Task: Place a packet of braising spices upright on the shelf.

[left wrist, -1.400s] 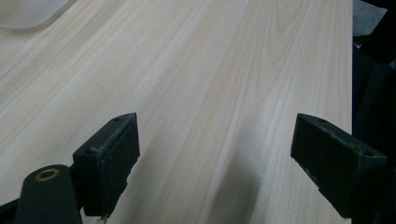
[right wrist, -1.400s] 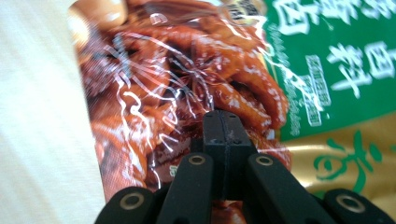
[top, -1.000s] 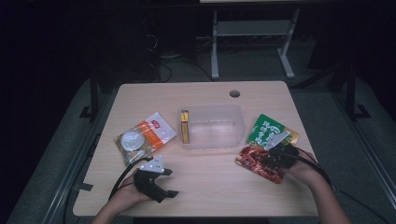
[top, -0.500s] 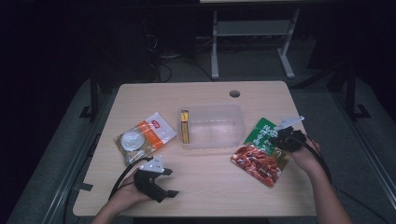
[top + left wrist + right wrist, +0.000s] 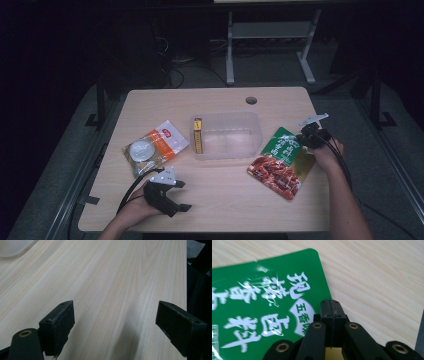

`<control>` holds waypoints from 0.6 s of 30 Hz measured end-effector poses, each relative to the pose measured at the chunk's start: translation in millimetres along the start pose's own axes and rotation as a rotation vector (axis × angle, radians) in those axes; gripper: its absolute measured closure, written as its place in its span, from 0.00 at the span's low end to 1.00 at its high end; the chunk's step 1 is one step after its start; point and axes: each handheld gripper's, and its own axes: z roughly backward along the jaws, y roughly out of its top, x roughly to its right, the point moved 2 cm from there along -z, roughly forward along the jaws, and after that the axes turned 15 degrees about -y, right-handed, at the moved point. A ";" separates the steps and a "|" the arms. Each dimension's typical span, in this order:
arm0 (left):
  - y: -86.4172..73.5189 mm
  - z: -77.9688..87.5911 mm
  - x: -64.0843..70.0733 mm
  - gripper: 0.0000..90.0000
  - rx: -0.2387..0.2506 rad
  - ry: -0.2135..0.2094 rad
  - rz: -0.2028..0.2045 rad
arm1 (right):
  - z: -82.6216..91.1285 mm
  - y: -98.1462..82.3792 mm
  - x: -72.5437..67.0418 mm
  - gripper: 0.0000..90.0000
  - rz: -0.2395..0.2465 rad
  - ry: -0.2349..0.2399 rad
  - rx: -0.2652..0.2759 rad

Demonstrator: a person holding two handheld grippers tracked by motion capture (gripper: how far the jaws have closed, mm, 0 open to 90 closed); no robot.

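While the right gripper (image 5: 331,305) was clenched on the green pouch's (image 5: 281,161) far corner, the pouch ran toward the person beside the bin (image 5: 227,135); the left gripper (image 5: 168,196) sat released, well apart.

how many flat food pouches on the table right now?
2. An orange-and-white pouch lies left of the clear tub. A green-and-red pouch lies right of the tub, its edge at the right gripper. None seems hidden.

The high view looks forward and down over the whole bench (image 5: 220,105), while each tongs camera skims close along the wood, the right one sharing the green packet (image 5: 262,297) at the high view's right.
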 end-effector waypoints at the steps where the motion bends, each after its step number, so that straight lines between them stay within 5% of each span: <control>1: -0.1 -0.4 0.6 0.17 0.000 0.000 -0.001 | -2.3 -1.5 -1.0 1.00 -0.002 0.007 -0.004; 18: -0.2 -1.1 2.9 0.17 0.003 -0.006 -0.005 | 3.5 -6.2 -6.6 1.00 0.075 0.050 -0.012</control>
